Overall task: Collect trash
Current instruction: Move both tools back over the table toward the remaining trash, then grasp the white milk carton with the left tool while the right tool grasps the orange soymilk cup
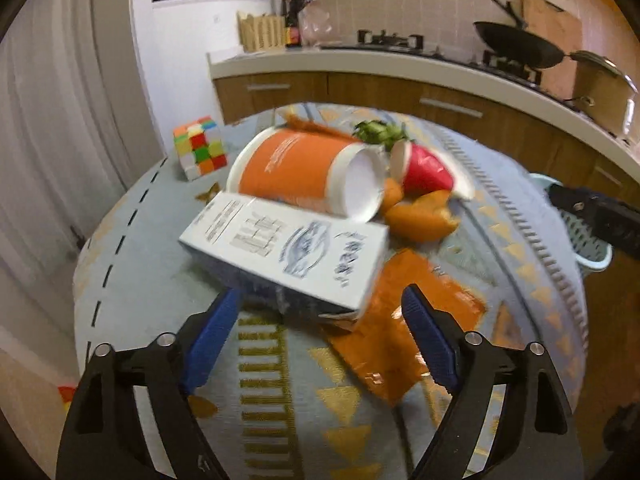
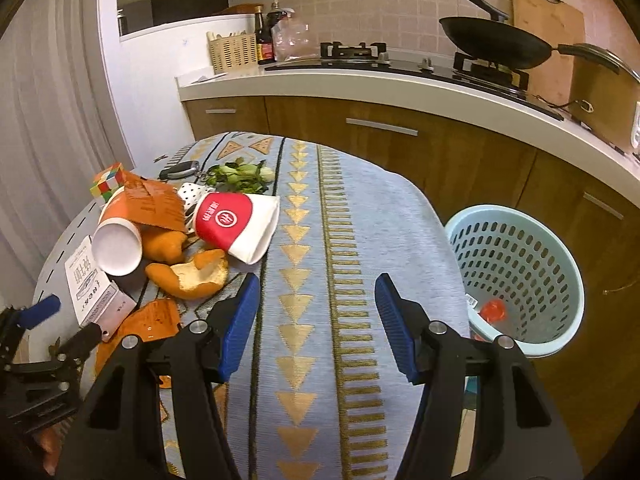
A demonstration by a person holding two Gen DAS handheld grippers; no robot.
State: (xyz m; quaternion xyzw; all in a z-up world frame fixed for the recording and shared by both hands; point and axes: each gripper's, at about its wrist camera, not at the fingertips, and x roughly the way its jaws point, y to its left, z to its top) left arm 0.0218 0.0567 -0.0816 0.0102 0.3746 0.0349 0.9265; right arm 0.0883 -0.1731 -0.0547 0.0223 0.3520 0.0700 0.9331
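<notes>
Trash sits piled right ahead of the left claw [image 1: 322,306], jaws spread wide, nothing grabbed; carton [image 1: 288,246] just past its tips, cup [image 1: 296,170] behind. Right claw [image 2: 316,302] also gapes, empty, with basket [image 2: 516,276] off to its right.

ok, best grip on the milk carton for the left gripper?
Probably across the narrow near end of the milk carton, coming straight ahead. It lies flat, long axis slanting toward the left gripper, whose open jaws already flank that end. The far end sits against the orange cup, so little room there.
</notes>
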